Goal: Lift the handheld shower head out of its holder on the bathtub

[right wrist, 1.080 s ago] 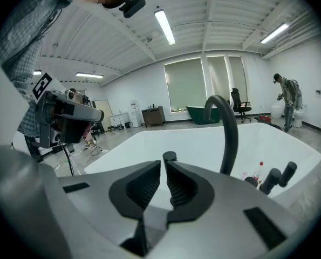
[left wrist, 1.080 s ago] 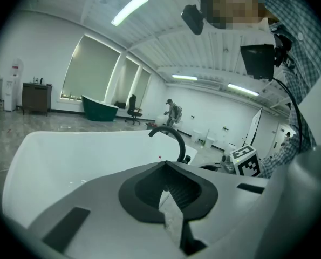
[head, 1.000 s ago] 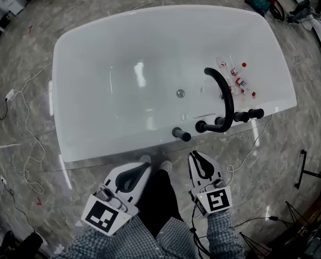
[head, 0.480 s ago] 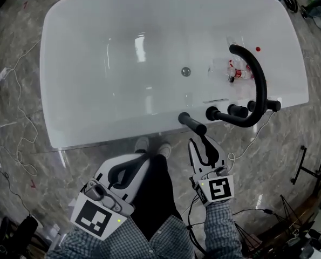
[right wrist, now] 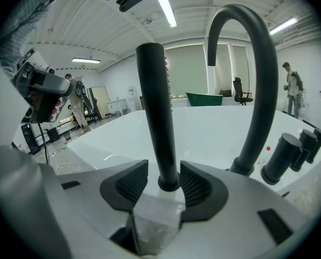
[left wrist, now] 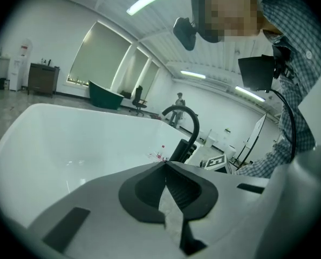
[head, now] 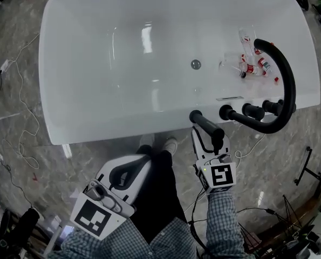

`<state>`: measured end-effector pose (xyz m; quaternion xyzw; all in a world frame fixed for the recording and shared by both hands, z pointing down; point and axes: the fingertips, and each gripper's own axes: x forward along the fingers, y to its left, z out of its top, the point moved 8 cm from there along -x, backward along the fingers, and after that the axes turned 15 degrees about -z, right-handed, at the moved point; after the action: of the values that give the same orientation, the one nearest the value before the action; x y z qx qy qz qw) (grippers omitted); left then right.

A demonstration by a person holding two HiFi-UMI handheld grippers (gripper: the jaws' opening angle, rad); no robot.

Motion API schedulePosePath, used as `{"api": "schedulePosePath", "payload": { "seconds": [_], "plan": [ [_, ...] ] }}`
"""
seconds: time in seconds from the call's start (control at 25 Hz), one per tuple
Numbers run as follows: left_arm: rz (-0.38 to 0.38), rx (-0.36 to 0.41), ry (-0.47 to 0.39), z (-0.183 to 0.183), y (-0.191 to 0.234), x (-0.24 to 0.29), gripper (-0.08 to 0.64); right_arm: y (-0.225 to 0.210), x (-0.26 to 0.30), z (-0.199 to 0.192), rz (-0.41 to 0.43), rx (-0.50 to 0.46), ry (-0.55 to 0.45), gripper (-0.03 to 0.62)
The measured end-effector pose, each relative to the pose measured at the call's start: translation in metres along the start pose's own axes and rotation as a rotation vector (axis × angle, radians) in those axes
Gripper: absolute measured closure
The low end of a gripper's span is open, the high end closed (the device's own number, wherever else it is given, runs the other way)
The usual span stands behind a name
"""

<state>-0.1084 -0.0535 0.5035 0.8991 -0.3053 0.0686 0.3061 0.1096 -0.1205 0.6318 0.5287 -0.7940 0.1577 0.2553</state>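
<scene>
Grey left gripper [head: 142, 161], mine, nearest: jaws pressed together. My right gripper [head: 210, 140]: jaws just opened, spread either side of black shower head [right wrist: 156, 117], untouched, upright on white bathtub [head: 95, 136] near rim; curved spout [head: 287, 85] beyond

The bathtub [head: 95, 63] sits in the middle of the floor. On its near edge, toward the right end, the shower head [head: 206, 124] stands in its holder. Further right along that same edge come the knobs [head: 252, 111]. The bent spout [head: 289, 88] rises there too and curls over the inside of the tub. Inside the tub, the drain [head: 196, 65] lies near the middle of the bottom. Some small bottles [head: 250, 67] lie at the right end, under the spout. Outside the tub, cables [head: 4, 67] lie on the floor off its left end. A person's shoes [head: 170, 143] stand just beside its near wall.
</scene>
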Motion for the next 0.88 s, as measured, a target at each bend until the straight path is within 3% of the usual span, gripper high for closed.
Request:
{"api": "schedulePosePath", "payload": {
  "seconds": [0.32, 0.8, 0.88],
  "plan": [
    [0.002, -0.024, 0.036, -0.018, 0.007, 0.001, 0.554, 0.001, 0.028, -0.003, -0.032, -0.023, -0.024, 0.407],
    [0.0, -0.043, 0.071, -0.029, 0.011, 0.003, 0.554, 0.01, 0.055, -0.002, 0.012, -0.032, -0.086, 0.403],
    [0.003, -0.048, 0.071, -0.031, 0.012, 0.003, 0.554, 0.01, 0.056, -0.001, 0.005, -0.035, -0.097, 0.426]
  ]
}}
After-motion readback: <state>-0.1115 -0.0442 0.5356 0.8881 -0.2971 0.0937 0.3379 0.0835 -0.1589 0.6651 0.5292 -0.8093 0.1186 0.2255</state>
